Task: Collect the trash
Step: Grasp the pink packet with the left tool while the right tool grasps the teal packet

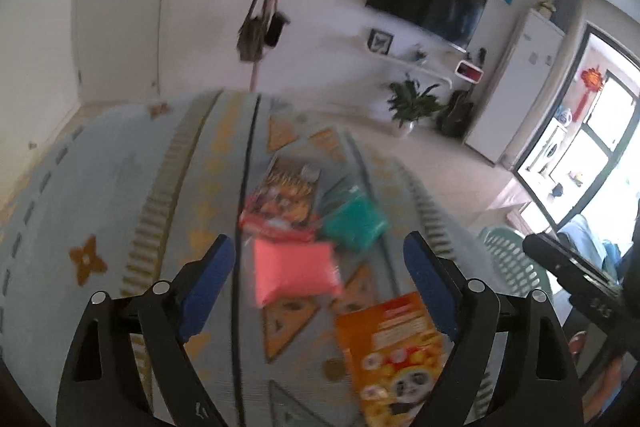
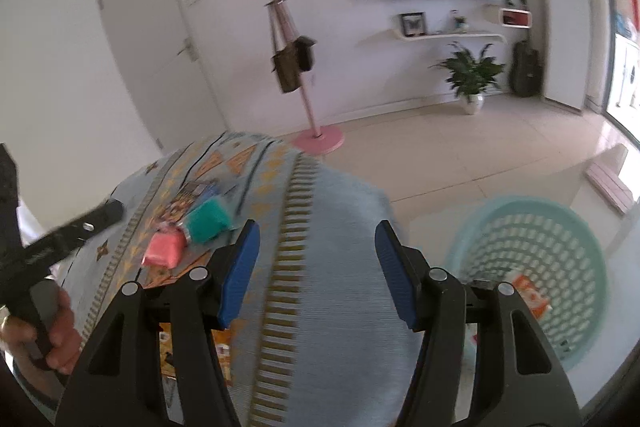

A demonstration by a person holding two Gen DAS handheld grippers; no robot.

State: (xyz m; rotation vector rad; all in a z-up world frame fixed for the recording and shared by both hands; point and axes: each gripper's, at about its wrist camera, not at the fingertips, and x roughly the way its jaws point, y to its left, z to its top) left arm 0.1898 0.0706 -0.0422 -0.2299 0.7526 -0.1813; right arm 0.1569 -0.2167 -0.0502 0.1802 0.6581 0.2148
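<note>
Spread, empty left gripper [image 1: 318, 259] fingers frame pink snack packet [image 1: 294, 273] on rug [image 1: 120, 187]: light, crinkly, likely slippery; pinch an edge; right gripper [image 2: 316, 247] likewise spread, empty.

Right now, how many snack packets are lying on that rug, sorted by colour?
Pink packet: 1
Teal packet: 1
Red packet: 1
Orange packet: 1
Total on the rug: 4
</note>
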